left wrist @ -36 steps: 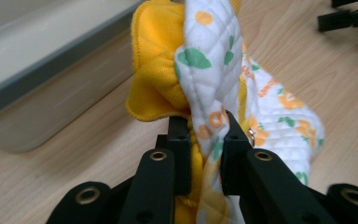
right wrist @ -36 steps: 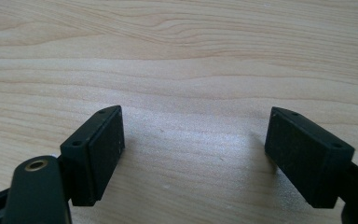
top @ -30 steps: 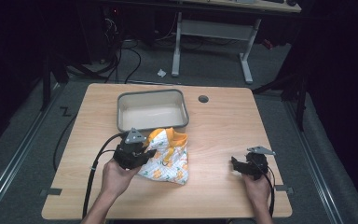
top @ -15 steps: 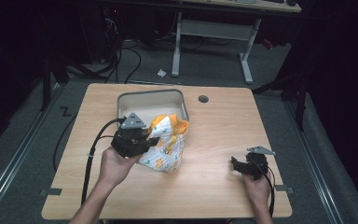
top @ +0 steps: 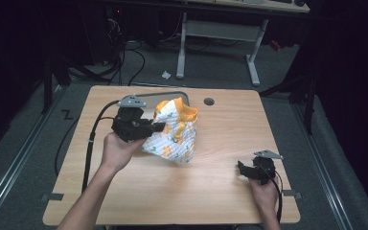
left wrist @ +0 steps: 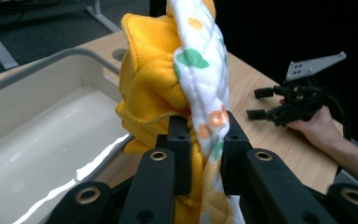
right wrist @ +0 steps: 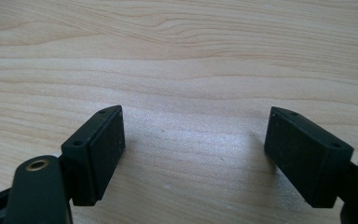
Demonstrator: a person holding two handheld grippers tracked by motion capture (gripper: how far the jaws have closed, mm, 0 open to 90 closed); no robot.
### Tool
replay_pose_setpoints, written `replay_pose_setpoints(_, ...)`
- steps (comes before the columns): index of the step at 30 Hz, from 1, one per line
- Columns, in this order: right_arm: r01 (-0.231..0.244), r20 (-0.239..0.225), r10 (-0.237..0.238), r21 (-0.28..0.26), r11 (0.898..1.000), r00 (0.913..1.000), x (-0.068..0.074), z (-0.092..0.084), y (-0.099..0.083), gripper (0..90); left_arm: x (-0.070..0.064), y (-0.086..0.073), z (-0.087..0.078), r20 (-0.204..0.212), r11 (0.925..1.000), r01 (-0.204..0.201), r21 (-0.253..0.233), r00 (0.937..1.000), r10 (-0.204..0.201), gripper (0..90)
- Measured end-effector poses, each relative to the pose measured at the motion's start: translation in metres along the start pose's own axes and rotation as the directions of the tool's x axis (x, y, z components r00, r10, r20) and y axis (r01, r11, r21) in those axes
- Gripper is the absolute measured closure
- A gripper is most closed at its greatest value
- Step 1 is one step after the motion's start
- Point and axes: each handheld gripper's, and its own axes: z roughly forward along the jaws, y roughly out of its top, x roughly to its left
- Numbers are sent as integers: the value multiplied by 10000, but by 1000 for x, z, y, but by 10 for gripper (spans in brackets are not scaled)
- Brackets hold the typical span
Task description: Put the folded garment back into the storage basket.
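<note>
One second ago the cloth [top: 172, 132] lay flat on the table [top: 211, 191] just in front of the tray [left wrist: 37, 130]; it now hangs lifted off the surface toward the far left corner, partly over the tray. The judged step is transfer into the tray, with release remaining. The left tool [top: 159, 127] is clamped tight on a fold of the cloth, held level, forearm raised and angled toward the far edge. The right tool [top: 242, 171] rests near the near right corner, jaws wide apart, holding nothing.
</note>
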Motion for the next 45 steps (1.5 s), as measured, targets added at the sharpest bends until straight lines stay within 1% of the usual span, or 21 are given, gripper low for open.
replay_pose_setpoints(5,17,-11,-17,0,10000,10000,0,0,0,204,5,16,0,-22,9998,-58,-202,10000,57,791)
replay_pose_setpoints(7,23,-13,-23,-1,10000,10000,0,0,0,204,8,22,0,15,9995,-10,-330,10000,11,791)
replay_pose_setpoints(8,22,-19,-22,0,10000,10000,0,0,0,204,8,22,0,15,9995,-10,-330,10000,11,791)
replay_pose_setpoints(9,8,-17,-8,4,10000,10000,0,0,0,204,10,26,1,-71,9992,-41,-388,10000,38,791)
replay_pose_setpoints(11,24,-12,-24,0,10000,10000,0,0,0,204,11,28,2,-86,9991,-34,-417,10000,31,791)
replay_pose_setpoints(13,10,-18,-10,5,10000,10000,0,0,0,204,17,33,5,-159,9988,64,-490,9998,-72,791)
replay_pose_setpoints(15,28,-24,-28,0,10000,10000,0,0,0,204,20,35,7,-169,9985,150,-529,9997,-159,791)
replay_pose_setpoints(19,27,-22,-27,1,10000,10000,0,0,0,204,26,38,10,-247,9984,176,-540,9995,-190,791)
replay_pose_setpoints(21,7,-32,-7,6,10000,10000,0,0,0,204,30,41,13,-331,9980,222,-590,9992,-242,791)
replay_pose_setpoints(23,9,-36,-9,7,10000,10000,0,0,0,204,32,42,13,-365,9981,223,-580,9990,-244,791)
replay_pose_setpoints(24,9,-36,-9,7,10000,10000,0,0,0,204,34,44,14,-451,9982,207,-568,9987,-233,791)
replay_pose_setpoints(25,9,-38,-9,6,10000,10000,0,0,0,204,38,47,15,-557,9979,218,-615,9981,-252,791)
replay_pose_setpoints(28,-9,-42,9,12,10000,10000,1,0,0,204,43,52,15,-596,9963,323,-792,9975,-371,791)
replay_pose_setpoints(33,0,-44,0,5,10000,10000,1,0,0,204,48,59,18,-843,9967,204,-784,9961,-270,791)
replay_pose_setpoints(35,71,-42,-71,-19,10000,10000,0,0,0,204,52,61,20,-857,9965,247,-800,9958,-315,791)
replay_pose_setpoints(36,-28,-40,28,15,10000,10000,1,0,0,204,54,62,22,-865,9963,249,-817,9957,-320,791)
replay_pose_setpoints(37,36,-46,-36,-24,10000,10000,0,0,0,204,56,62,23,-839,9958,325,-851,9957,-397,791)
replay_pose_setpoints(45,20,-51,-20,-19,10000,10000,0,0,0,204,71,62,38,-746,9933,646,-956,9946,-719,790)
